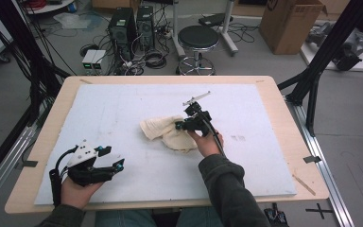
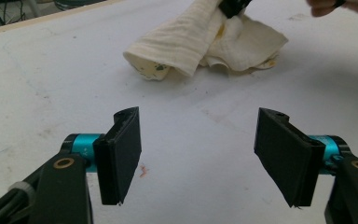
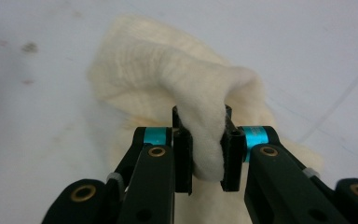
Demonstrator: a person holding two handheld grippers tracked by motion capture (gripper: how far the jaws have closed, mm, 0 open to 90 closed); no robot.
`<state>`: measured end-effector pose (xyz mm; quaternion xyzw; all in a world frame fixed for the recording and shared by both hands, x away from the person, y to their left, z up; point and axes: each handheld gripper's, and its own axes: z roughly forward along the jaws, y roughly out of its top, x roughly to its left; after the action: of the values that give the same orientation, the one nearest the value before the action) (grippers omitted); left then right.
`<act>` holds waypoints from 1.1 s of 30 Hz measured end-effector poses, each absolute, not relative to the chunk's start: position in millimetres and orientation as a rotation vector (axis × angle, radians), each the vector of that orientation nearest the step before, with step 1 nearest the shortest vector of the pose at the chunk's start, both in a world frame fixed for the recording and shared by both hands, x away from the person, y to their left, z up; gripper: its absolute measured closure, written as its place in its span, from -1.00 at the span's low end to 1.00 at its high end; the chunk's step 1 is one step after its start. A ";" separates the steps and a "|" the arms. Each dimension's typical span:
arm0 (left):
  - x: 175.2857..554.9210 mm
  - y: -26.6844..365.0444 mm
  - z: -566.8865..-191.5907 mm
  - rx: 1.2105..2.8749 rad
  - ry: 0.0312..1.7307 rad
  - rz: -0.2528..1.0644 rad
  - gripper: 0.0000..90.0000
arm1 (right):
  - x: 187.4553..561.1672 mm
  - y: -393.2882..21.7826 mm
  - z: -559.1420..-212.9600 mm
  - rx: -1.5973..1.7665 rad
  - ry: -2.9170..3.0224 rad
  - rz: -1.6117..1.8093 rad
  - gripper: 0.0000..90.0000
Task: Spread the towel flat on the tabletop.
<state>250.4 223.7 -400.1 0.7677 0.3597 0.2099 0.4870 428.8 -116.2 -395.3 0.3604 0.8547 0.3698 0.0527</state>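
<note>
1. At the white work table (image 1: 123, 118), I have the right gripper (image 1: 183, 124) clamped on a raised fold of the cream towel (image 1: 166, 132); in the right gripper view the pads (image 3: 183, 161) pinch a thick ridge of cloth (image 3: 205, 135) between them.

2. The towel lies crumpled near the middle of the board, just ahead of my right hand (image 1: 207, 142), with most of its bulk on the surface and one fold lifted into the jaws.

3. My left gripper (image 1: 115, 160) rests at the near left of the table, well apart from the cloth. In the left gripper view its jaws stand wide with nothing between the pads (image 2: 121, 154), and the towel (image 2: 205, 42) sits ahead of them.

4. I judge the cloth light, soft and limp: it will sag and trail from any single hold, and it gives no stiffness to push against.

5. The terry-like pile looks grippy, so slipping seems unlikely; the greater risk, in my view, is pinching several layers at once and dragging the whole heap.

6. To spread or fold it, I would take a free edge or corner with the left gripper. The rolled hem facing that camera looks like the cleanest place.

7. Nothing here appears fragile; a firm squeeze should do no harm.
</note>
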 end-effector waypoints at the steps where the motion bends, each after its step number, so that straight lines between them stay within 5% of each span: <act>1: 250.6 222.5 -400.3 1.869 0.870 0.509 -0.27 | 431.7 -119.1 -401.3 1.129 2.596 1.107 0.75; 6: 252.2 219.0 -400.7 1.878 0.860 0.497 -0.26 | 441.2 -131.9 -413.4 1.229 2.583 1.129 0.43; 14: 252.6 217.9 -400.3 1.873 0.861 0.495 -0.25 | 416.9 -147.6 -383.0 1.065 2.532 1.278 0.00; 21: 250.9 220.2 -399.0 1.864 0.865 0.504 -0.24 | 380.8 -173.9 -371.4 0.929 2.491 1.330 0.00; 33: 252.6 217.3 -401.3 1.878 0.862 0.497 -0.24 | 376.1 -174.3 -423.5 0.824 2.676 1.160 0.23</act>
<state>252.6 217.3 -401.3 0.7718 0.3545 0.2045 0.4866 376.1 -174.3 -423.5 0.2713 0.8816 0.3821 0.0555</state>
